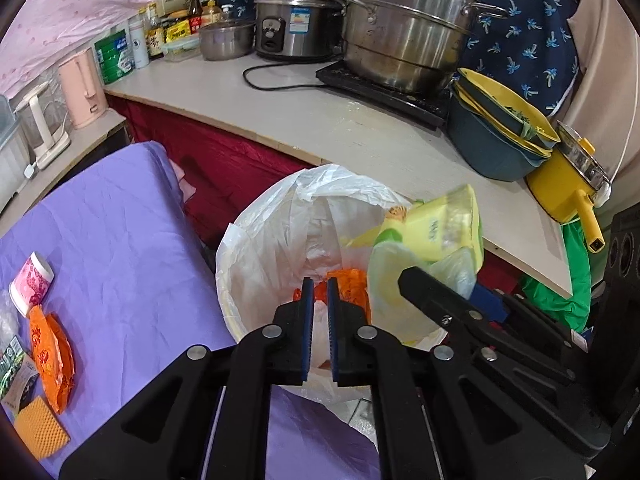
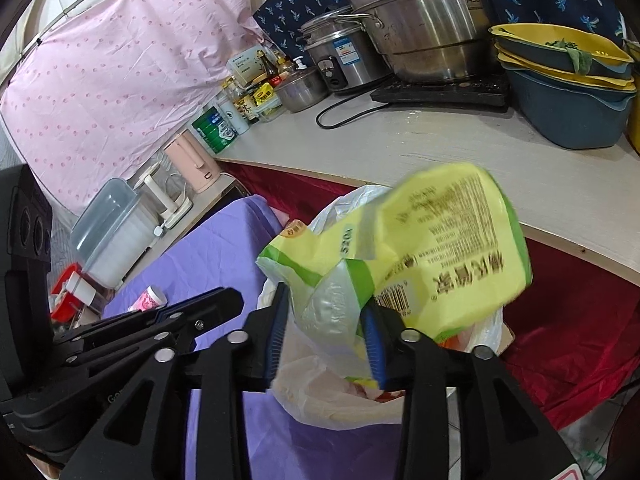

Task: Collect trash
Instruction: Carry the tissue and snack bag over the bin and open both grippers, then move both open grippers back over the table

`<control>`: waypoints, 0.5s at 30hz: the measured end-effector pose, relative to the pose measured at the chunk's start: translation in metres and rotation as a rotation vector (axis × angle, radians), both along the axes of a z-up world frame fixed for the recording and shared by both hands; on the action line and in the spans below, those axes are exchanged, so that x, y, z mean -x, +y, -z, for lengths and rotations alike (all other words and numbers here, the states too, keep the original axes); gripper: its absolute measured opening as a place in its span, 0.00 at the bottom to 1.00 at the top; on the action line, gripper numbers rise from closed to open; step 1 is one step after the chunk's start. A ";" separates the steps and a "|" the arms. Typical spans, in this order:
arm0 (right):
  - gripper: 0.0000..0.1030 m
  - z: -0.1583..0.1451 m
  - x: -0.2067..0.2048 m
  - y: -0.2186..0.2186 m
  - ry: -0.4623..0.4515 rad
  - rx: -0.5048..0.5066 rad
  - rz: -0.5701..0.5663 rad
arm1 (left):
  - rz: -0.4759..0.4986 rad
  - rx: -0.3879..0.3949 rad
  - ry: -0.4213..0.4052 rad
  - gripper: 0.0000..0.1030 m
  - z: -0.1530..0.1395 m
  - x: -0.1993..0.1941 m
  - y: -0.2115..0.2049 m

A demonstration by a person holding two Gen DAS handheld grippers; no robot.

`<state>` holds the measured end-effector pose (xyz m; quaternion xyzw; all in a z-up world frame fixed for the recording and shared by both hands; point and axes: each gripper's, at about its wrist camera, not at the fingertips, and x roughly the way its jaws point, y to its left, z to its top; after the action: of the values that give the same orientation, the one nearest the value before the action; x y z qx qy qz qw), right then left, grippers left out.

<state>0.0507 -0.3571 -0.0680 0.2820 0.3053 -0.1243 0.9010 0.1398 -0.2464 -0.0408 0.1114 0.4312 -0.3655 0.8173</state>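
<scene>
A trash bin lined with a white plastic bag (image 1: 280, 216) stands between the purple-covered table and the counter; orange trash (image 1: 352, 284) lies inside. My left gripper (image 1: 320, 284) hangs over the bin mouth, jaws nearly together with a thin gap, nothing between them. My right gripper (image 2: 326, 324) has its jaws spread, and a yellow-green food bag (image 2: 440, 248) stands between them above the bin; the bag looks blurred. The bag also shows in the left wrist view (image 1: 436, 228). On the table lie an orange wrapper (image 1: 52, 356), a pink paper cup (image 1: 32, 280) and an orange sponge (image 1: 40, 428).
The purple cloth table (image 1: 120, 240) lies to the left of the bin. A grey counter (image 1: 320, 120) behind it holds a large steel steamer pot (image 1: 404, 24), a rice cooker (image 1: 292, 20), stacked blue and yellow basins (image 1: 496, 132) and bottles. A yellow pot (image 1: 568, 184) sits at the counter's right end.
</scene>
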 end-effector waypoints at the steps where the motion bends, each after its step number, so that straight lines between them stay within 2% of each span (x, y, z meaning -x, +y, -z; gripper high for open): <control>1: 0.40 0.000 0.001 -0.001 -0.004 -0.004 0.003 | -0.006 -0.001 0.013 0.13 0.001 -0.002 0.002; 3: 0.40 -0.002 0.002 -0.003 -0.014 -0.016 0.005 | -0.024 0.002 0.005 0.27 0.001 -0.003 0.006; 6: 0.41 -0.006 0.002 0.000 -0.013 0.001 0.004 | -0.048 0.002 -0.024 0.32 -0.003 0.000 0.011; 11: 0.45 -0.014 0.007 0.005 -0.027 0.021 0.013 | -0.069 0.015 -0.041 0.33 -0.011 0.001 0.021; 15: 0.47 -0.022 0.010 0.013 -0.032 0.046 0.016 | -0.109 0.024 -0.058 0.42 -0.018 0.000 0.033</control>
<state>0.0404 -0.3446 -0.0456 0.2655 0.2855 -0.1340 0.9111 0.1393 -0.2131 -0.0224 0.0882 0.4083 -0.3221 0.8495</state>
